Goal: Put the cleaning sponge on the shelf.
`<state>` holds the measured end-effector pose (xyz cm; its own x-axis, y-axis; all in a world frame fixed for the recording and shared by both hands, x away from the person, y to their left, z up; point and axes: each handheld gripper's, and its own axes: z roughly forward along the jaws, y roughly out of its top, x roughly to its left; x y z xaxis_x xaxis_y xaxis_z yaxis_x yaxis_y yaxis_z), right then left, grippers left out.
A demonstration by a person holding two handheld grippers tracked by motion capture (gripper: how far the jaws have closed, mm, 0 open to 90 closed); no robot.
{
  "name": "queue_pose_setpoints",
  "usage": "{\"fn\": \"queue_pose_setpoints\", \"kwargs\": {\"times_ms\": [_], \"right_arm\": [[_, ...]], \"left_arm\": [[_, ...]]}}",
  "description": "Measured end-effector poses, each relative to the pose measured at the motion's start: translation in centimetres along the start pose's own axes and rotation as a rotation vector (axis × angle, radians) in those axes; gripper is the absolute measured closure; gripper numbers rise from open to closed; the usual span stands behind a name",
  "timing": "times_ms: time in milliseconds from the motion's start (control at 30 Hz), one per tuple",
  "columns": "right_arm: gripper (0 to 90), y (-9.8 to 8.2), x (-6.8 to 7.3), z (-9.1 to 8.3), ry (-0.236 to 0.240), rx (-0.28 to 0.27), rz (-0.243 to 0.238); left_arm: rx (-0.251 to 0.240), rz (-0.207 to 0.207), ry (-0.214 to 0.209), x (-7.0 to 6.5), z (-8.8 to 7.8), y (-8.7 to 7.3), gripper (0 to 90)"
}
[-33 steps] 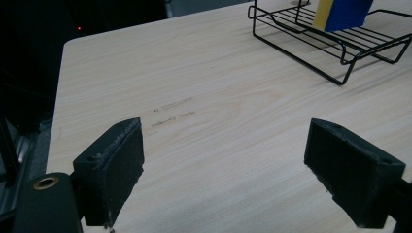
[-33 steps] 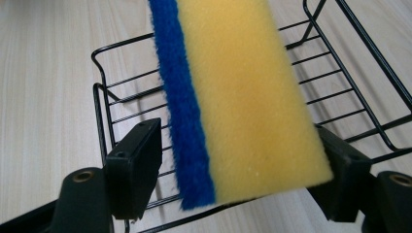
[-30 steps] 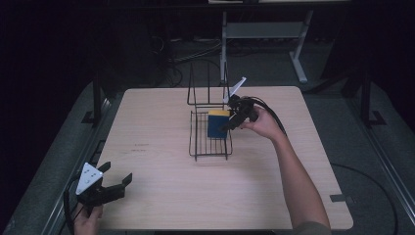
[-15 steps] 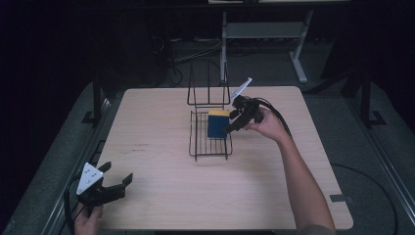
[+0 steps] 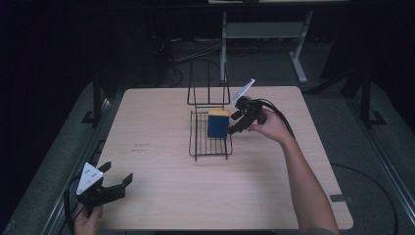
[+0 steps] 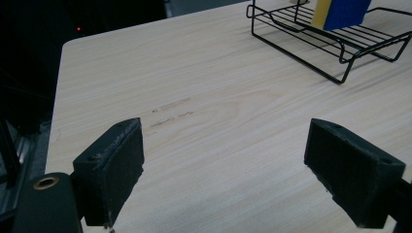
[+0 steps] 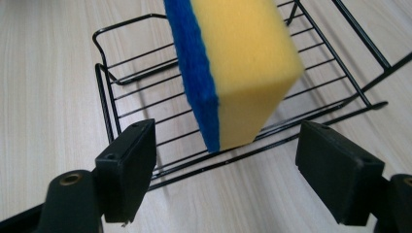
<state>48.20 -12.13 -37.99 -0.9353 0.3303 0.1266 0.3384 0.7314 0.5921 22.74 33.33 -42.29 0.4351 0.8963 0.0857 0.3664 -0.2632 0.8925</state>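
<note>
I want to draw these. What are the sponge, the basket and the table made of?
The sponge looks like soft yellow foam with a rougher blue scrubbing layer. The basket seems thin metal wire, coated glossy black. The table shows pale wood grain, matte; possibly a printed laminate.

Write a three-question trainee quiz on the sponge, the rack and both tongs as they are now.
1. True or false: the right tongs clamp the sponge.
2. Where does the sponge stand? A) flat on the table B) on edge in the wire rack C) between the left tongs
3. Fill in: the sponge's scouring face is ____.

Key: 1 false, their pads stand apart from it, having just been opening. 2 B. 3 blue.
</note>
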Motion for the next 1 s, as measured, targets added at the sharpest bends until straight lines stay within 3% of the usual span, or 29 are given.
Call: {"fn": "queue_pose_setpoints", "kwargs": {"times_ms": [633, 1000], "right_arm": [[21.8, -2.4, 0.7, -1.0, -0.012, -0.008, 0.035], [21.8, -3.5, 1.6, -1.7, -0.019, -0.013, 0.031]], "left_arm": [[-0.004, 0.005, -0.005, -0.4, 0.0, 0.1, 13.9], [-0.001, 0.006, -0.006, -0.5, 0.1, 0.2, 13.9]]}}
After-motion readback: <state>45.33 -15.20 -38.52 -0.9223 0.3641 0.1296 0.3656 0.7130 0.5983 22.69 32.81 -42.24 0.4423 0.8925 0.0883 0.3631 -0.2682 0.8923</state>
